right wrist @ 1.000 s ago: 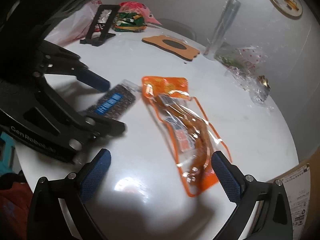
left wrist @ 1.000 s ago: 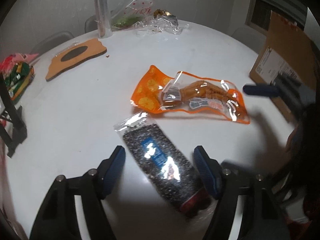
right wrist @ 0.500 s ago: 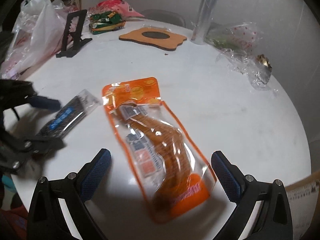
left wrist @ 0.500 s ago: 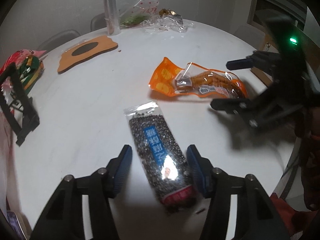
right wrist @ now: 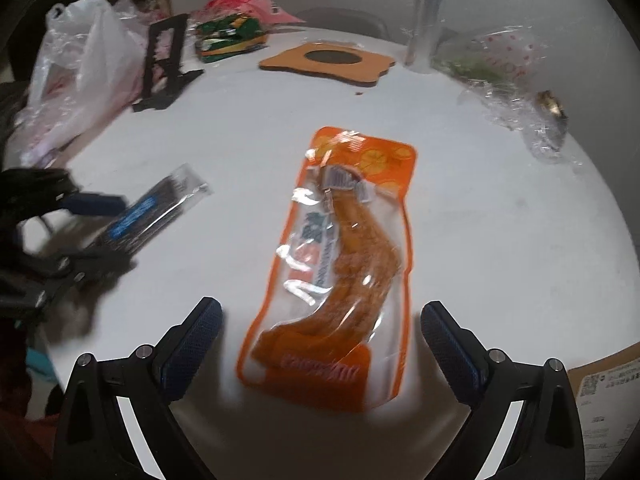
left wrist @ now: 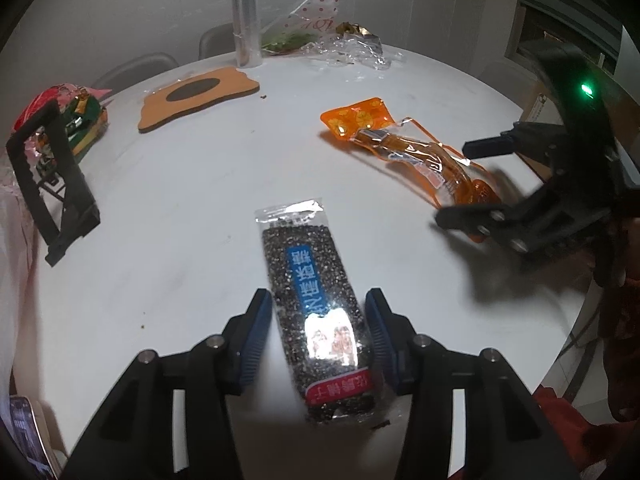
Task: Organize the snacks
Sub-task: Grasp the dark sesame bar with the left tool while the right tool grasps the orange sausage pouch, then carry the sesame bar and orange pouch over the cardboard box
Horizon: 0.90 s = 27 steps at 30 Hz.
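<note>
A black seed-bar packet (left wrist: pixel 312 280) with a blue label lies on the round white table (left wrist: pixel 180 220). My left gripper (left wrist: pixel 316 296) is shut on its near half, both blue pads against its long edges. An orange clear-window packet (right wrist: pixel 344 248) with a brown snack inside lies further right, lengthwise between the fingers of my right gripper (right wrist: pixel 320 309). That gripper stands wide open, its pads well apart from the packet's sides. In the left wrist view the right gripper (left wrist: pixel 464 180) sits over the orange packet's (left wrist: pixel 400 144) near end. The right wrist view shows the left gripper (right wrist: pixel 102 234) at the black packet (right wrist: pixel 152 212).
A black stand (left wrist: pixel 52 172) and colourful snack bags (left wrist: pixel 76 116) sit at the table's left edge. At the back are a cork coaster (left wrist: pixel 196 96), a clear tube (left wrist: pixel 246 20) and crumpled cellophane (left wrist: pixel 348 44). A cardboard box (right wrist: pixel 600 400) stands right, a white plastic bag (right wrist: pixel 80 60) left.
The left jaws narrowed from wide apart onto the black packet's edges. The right gripper swung round and now straddles the orange packet along its length.
</note>
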Motion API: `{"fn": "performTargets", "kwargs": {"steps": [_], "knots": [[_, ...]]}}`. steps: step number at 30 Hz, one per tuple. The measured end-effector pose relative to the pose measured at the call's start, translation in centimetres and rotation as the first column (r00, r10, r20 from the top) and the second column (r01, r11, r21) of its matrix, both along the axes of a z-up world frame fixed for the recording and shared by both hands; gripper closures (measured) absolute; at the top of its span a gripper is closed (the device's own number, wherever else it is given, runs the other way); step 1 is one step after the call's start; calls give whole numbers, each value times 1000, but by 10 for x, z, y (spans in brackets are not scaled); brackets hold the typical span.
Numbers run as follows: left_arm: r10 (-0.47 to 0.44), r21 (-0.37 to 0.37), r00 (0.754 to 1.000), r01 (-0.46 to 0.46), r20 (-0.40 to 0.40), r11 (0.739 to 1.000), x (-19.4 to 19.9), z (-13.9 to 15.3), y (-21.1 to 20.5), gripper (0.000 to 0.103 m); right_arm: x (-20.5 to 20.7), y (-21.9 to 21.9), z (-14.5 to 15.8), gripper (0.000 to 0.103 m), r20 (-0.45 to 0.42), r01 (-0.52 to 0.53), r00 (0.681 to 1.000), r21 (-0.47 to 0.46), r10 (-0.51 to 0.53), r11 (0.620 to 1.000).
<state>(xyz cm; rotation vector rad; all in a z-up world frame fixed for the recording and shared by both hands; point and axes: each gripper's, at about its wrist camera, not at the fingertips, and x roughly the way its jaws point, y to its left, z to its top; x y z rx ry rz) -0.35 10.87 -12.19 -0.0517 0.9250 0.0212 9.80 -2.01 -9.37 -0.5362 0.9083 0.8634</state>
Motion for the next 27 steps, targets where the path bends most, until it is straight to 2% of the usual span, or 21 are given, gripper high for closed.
{"fn": "performTargets", "kwargs": {"steps": [1,3,6,10,21,27], "knots": [[4,-5,1000,-4,4,1000,-1,0,-1,57,2,2,-1,4,5,20,1000,-2,-20,1000],[16,-13,1000,-16,9,1000,-2,0,-3,57,8,4,-2,14,-8,55,998,7,-55,998],[33,-2,999,-33,22,999,0,-1,-4,57,14,6,-3,24,-32,92,995,28,-91,995],[43,-1,998,-43,40,999,3,-1,-4,62,16,12,-2,35,-21,127,992,32,-126,991],[45,-30,996,-43,73,999,6,3,-1,65,6,5,8,45,0,147,989,85,-148,985],[41,-28,991,-37,129,999,6,23,-1,65,-9,-6,29,45,16,134,990,141,-137,981]]}}
